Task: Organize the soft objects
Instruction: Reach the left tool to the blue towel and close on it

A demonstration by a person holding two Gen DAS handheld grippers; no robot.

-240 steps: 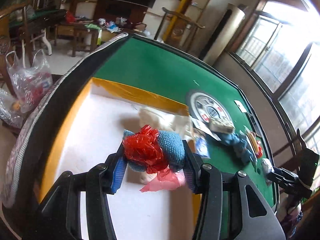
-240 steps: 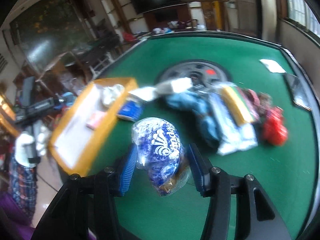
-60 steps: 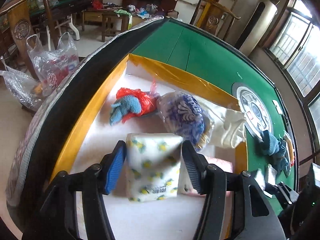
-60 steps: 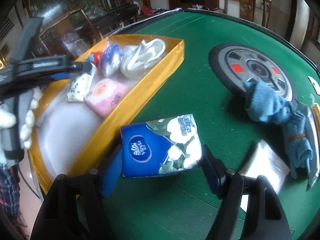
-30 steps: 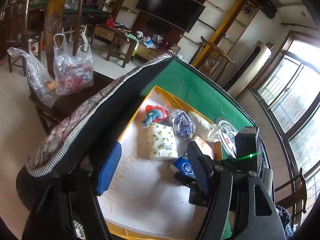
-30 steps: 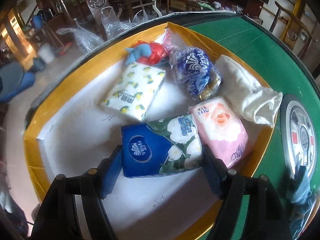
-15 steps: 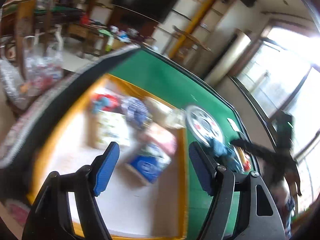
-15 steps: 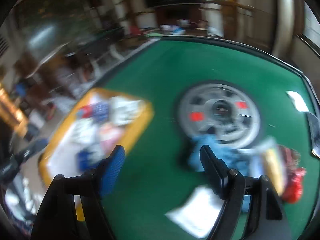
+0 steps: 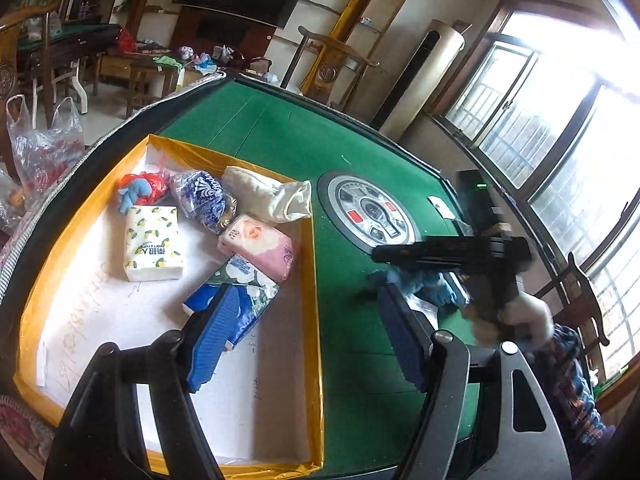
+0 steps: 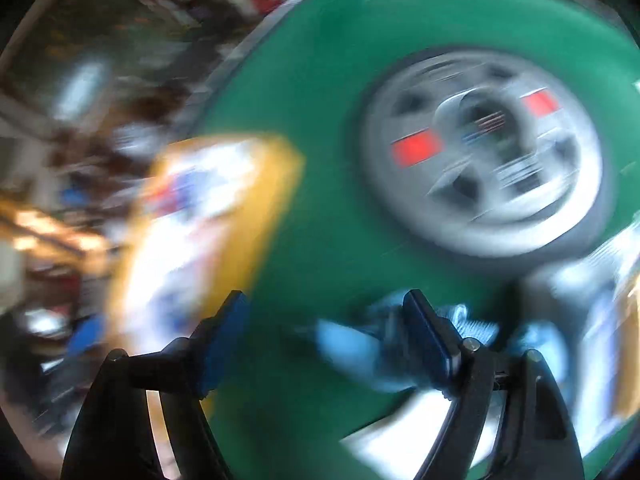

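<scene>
A yellow-rimmed tray (image 9: 312,280) on the green table holds a lemon-print tissue pack (image 9: 152,242), a pink tissue pack (image 9: 256,246), a blue Vinda pack (image 9: 240,300), a blue-white bag (image 9: 200,198), a white cloth (image 9: 268,196) and a red-and-blue bundle (image 9: 140,192). My left gripper (image 9: 304,336) is open and empty above the tray's right edge. My right gripper (image 10: 326,344) is open and empty, low over the table; in the left wrist view it (image 9: 452,250) hovers over a blue cloth (image 9: 424,284). The right wrist view is motion-blurred; the blue cloth (image 10: 352,344) lies by its right finger.
A round grey dial (image 9: 370,210) sits in the table's middle, also in the right wrist view (image 10: 484,152). A white packet (image 9: 420,306) lies by the blue cloth. A plastic bag (image 9: 44,144) hangs off the table's left side. Windows are at right.
The right gripper released the blue Vinda pack in the tray and swung right and down toward the blue cloth. The left gripper pulled back from the tray, open.
</scene>
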